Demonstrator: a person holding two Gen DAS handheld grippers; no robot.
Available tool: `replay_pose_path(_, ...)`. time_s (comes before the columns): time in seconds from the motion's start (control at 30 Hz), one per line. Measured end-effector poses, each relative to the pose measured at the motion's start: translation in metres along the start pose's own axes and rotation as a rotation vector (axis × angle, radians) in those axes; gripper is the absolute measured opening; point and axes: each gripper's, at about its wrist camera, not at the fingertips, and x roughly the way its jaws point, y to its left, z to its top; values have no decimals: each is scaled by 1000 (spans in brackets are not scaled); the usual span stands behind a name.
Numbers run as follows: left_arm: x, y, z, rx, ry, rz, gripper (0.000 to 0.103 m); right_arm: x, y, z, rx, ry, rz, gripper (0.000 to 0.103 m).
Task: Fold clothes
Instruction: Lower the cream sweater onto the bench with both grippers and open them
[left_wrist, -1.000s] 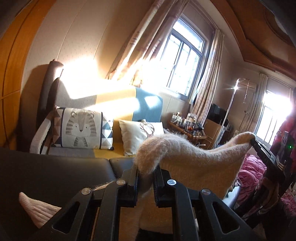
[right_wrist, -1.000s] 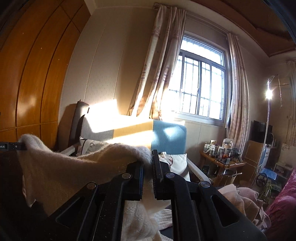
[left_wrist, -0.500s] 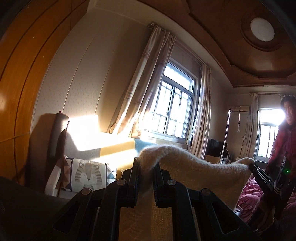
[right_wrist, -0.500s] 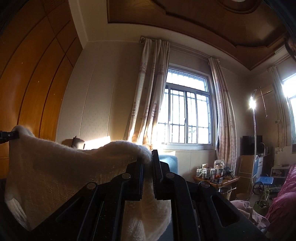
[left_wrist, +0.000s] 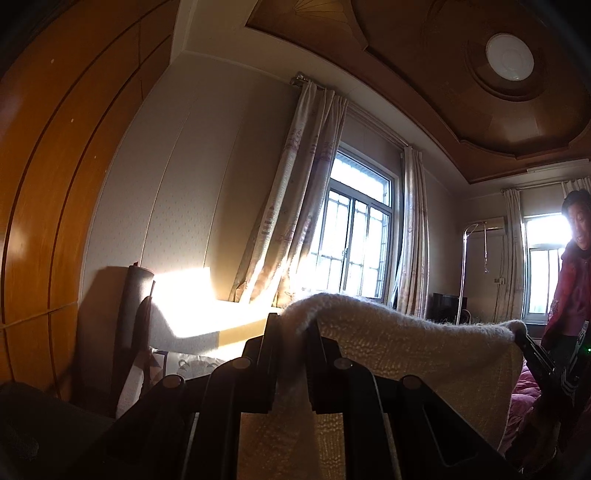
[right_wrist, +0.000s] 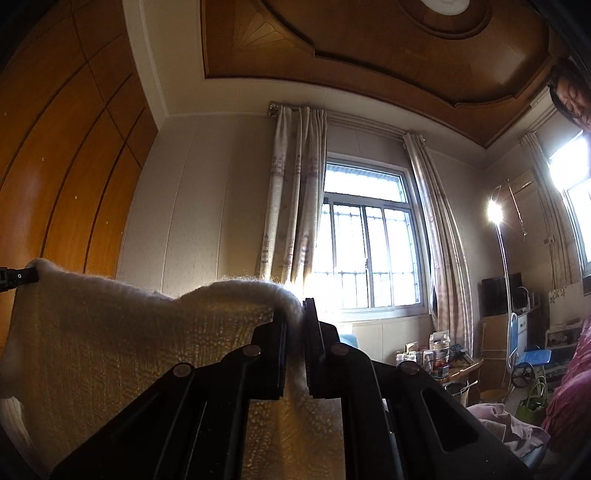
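Cream knit sweater (left_wrist: 424, 354) — top edge taut between left gripper (left_wrist: 293, 328) and right gripper (right_wrist: 294, 314), both clamped tight.

Patterned cushion (left_wrist: 173, 365) on sunlit sofa (left_wrist: 207, 325)

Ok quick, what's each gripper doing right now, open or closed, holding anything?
Left gripper: shut on one top corner of the cream knit sweater.
Right gripper: shut on the sweater's other top corner.

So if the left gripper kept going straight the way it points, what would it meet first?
Probably the curtain by the window; the left gripper, shut on the cream sweater, aims up there. Depth is unclear.
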Motion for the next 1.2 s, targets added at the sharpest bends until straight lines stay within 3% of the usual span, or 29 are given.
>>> replay_pose_path(0.2,52,32,-51,-53,133,79,12,50,10,-53,-7,164,33,8)
replay_pose_path(0.4,103,63,-99,-102,262,157,12,110,17,-97,-31,273,41,8)
replay_pose_path(0.63,166,93,-127,-105,336,215,12,179,24,-149,-60,401,50,8)
replay_pose_path(0.87,237,131,-152,-105,388,293,11,243,27,-224,-119,555,25,8)
replay_pose_path(1.0,280,145,-187,-101,491,282,11,276,27,-268,-186,656,5,9)
replay_pose_path(1.1,293,144,-231,-112,621,247,14,287,19,-301,-185,780,31,32)
replay_pose_path(1.17,297,143,-262,-127,708,226,20,280,13,-313,-175,810,30,59)
replay_pose_path(1.2,295,142,-276,-137,739,217,20,275,11,-316,-171,815,27,64)
